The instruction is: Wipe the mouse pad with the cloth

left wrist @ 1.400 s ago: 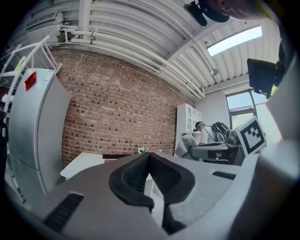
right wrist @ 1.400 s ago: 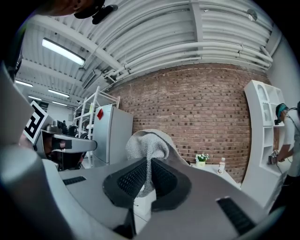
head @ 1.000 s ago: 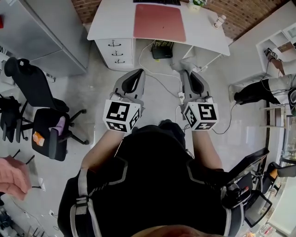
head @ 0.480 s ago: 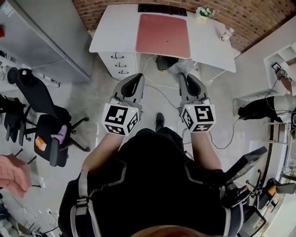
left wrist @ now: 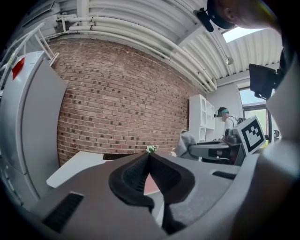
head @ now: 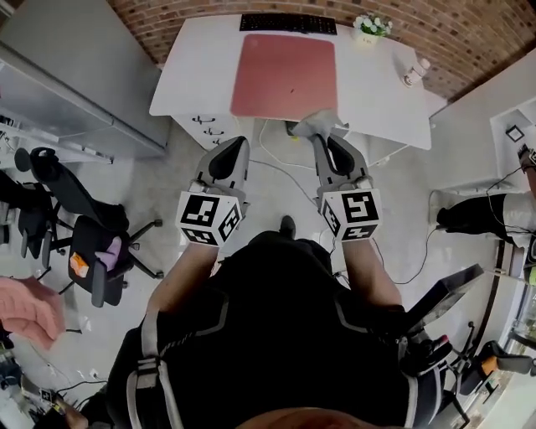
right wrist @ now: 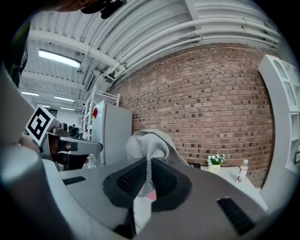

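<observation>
A red mouse pad (head: 285, 65) lies on the white desk (head: 201, 67) ahead of me in the head view. The right gripper (head: 322, 134) is shut on a grey cloth (head: 316, 126), which bunches above its jaws (right wrist: 147, 147) in the right gripper view. That gripper hangs in the air just short of the desk's front edge. The left gripper (head: 233, 144) is shut with nothing between its jaws, level with the right one and also short of the desk. In the left gripper view a sliver of the mouse pad (left wrist: 151, 183) shows behind the jaws.
On the desk sit a black keyboard (head: 288, 23), a small flower pot (head: 369, 28) and a white bottle (head: 415, 71). A drawer unit (head: 205, 130) stands under the desk. Black office chairs (head: 79, 230) are at the left, grey cabinets (head: 75, 84) at the far left, cables (head: 280, 159) on the floor.
Both grippers and I have moved forward toward the desk; more of the desk top and the brick wall now show. The cloth stays gripped in the right gripper.
</observation>
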### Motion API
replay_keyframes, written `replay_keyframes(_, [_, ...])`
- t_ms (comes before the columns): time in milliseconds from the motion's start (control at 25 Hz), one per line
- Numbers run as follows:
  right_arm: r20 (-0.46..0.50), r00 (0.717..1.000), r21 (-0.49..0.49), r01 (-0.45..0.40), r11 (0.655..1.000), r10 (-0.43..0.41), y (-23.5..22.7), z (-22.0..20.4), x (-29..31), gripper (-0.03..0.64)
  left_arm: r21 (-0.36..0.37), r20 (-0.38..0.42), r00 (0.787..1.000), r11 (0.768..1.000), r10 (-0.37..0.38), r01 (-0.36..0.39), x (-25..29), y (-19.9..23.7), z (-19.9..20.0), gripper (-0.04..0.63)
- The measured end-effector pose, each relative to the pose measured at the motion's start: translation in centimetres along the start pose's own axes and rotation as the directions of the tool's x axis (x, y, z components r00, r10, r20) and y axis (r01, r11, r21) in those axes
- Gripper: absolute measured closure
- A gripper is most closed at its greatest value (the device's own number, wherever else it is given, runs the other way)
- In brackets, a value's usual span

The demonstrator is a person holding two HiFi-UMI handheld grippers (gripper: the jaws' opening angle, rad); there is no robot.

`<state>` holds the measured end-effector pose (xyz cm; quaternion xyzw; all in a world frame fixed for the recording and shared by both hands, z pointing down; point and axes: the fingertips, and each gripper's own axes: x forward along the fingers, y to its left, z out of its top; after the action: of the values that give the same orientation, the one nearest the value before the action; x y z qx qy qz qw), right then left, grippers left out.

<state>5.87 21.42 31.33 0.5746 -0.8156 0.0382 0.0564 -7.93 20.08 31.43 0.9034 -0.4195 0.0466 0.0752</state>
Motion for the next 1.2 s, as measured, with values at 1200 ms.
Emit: replay_keyframes(1200, [-0.129, 0.971, 0.031, -0.198, 0.980, 0.200, -0.2, -3.3, 19.5, 0.584, -0.029, -0.105, 0.986, 0.990, 0.131, -0.135, 9.8, 15.0, -3.1, 0.596])
